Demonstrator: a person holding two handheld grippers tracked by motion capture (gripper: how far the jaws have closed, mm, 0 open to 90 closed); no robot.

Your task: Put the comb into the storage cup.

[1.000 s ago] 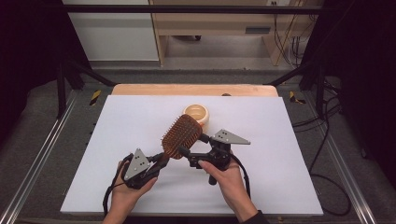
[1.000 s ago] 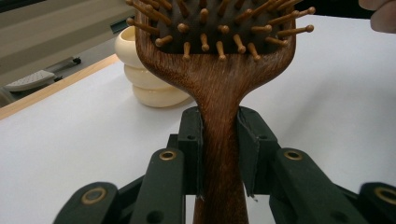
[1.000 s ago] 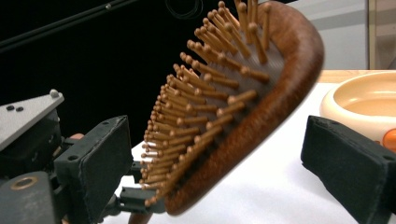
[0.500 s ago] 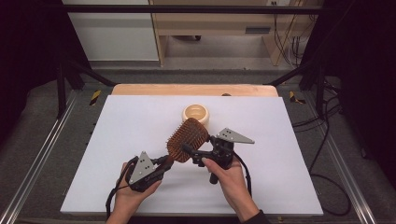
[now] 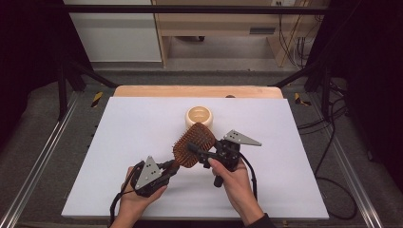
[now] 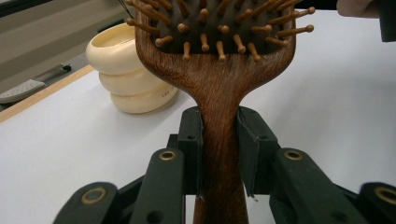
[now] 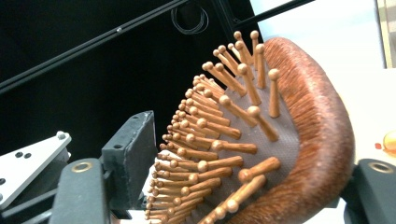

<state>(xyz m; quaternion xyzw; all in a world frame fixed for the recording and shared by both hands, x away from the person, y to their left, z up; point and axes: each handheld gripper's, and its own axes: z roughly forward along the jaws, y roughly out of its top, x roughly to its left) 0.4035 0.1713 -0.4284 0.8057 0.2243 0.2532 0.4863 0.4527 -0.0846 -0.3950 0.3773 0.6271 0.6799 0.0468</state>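
Your left tongs (image 5: 167, 167) pinch the brush (image 5: 192, 145) handle so the right tongs (image 5: 196, 151), just closing, can clamp its head.

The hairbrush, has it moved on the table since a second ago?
Yes, slightly. In the high view the hairbrush head now sits lower and a little right of the cream bowl, no longer overlapping it.

Both grippers are black: the left gripper (image 5: 168, 167) and the right gripper (image 5: 196, 151) each carry a grey three-cornered plate on top and trail a black cable toward the bottom of the frame. Brass-ringed screw holes mark the black jaw arms. A dark sleeve edge shows at the right wrist, bottom centre-right.
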